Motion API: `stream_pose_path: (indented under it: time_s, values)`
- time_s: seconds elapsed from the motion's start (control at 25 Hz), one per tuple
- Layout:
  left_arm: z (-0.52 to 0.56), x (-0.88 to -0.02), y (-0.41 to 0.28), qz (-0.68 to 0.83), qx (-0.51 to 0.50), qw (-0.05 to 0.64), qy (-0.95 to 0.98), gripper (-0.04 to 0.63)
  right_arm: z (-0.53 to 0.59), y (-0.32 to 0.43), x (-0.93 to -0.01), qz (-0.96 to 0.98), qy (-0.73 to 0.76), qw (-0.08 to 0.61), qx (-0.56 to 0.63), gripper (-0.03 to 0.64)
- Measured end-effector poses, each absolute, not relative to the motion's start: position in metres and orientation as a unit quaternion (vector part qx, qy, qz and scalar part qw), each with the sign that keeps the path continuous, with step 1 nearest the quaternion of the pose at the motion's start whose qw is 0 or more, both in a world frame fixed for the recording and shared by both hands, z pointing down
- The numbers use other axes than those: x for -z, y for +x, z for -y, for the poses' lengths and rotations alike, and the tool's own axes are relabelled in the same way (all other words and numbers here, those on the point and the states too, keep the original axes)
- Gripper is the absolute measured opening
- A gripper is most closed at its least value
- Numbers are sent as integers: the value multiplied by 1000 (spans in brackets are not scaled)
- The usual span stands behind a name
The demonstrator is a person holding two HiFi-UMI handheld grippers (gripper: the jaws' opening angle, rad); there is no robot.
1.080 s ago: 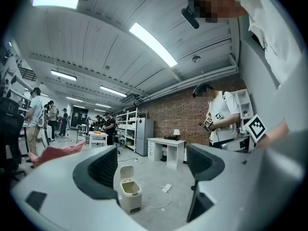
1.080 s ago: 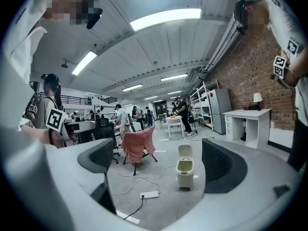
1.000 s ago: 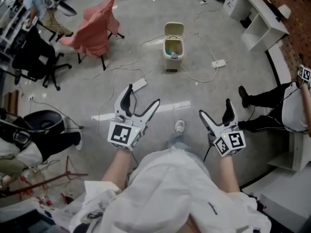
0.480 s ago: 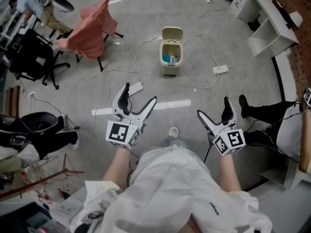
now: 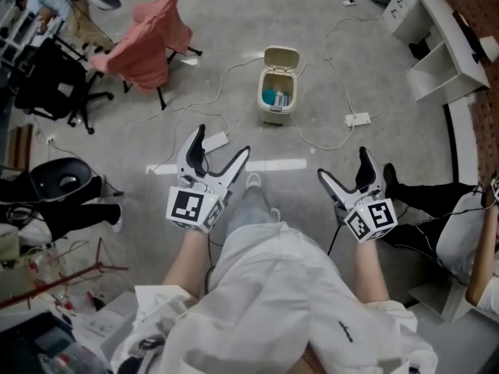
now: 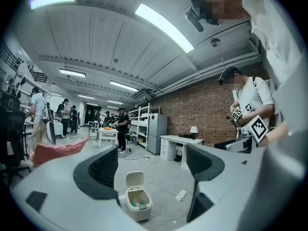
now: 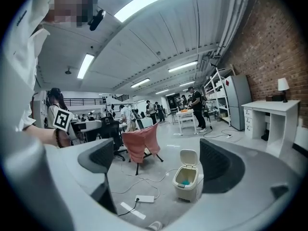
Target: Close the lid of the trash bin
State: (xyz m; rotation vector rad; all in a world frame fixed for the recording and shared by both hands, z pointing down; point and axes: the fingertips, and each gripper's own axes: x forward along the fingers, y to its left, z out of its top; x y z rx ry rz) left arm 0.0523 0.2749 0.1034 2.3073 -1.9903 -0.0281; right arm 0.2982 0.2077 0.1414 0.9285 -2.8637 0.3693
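**Bin** point(image 5: 277, 93): small, cream, plastic. Stands on the floor point(image 5: 234, 22) out in the open, between a pink-draped chair point(image 5: 148, 41) towards the left edge and white shelves point(image 5: 437, 61) at the right edge. A power strip point(image 5: 358, 119) lies near its right side, and a cable point(image 5: 327, 142) loops past its front. Something blue lies inside.

**Lid** point(image 5: 281, 56): up, standing roughly upright on a hinge at the bin's far edge, with its inner face towards the person. Task not begun.

**Left gripper** point(image 5: 222, 142): jaws spread wide, nothing between them. Well apart from the bin, which its own view frames low between the jaws.

**Right gripper** point(image 5: 344, 164): jaws likewise spread and empty, well short of the bin.

**Handling, judged:**
- The lid looks thin, stiff and light, so it should swing down under a light push.
- The best contact is its free top edge, farthest from the hinge. Either nip that rim between the jaws or press it forward and down with one jaw.
- The bin itself looks light and the floor smooth. A hard shove may slide or tip it, so the other gripper could steady the body.
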Motion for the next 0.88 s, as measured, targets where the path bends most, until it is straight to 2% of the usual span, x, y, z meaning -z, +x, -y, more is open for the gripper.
stream_pose_path:
  time_s: [0.28, 0.52, 0.88]
  values:
    - [-198, -121, 27, 641, 18, 47, 766, 430, -147, 271, -159, 945, 300, 69, -116, 560]
    - [-84, -139, -32, 628, 2, 56, 776, 430, -41, 210, -163, 944, 303, 72, -109, 558]
    - [62, -193, -69, 616, -45, 77, 783, 430, 101, 162, -205, 937, 310, 96, -127, 558]
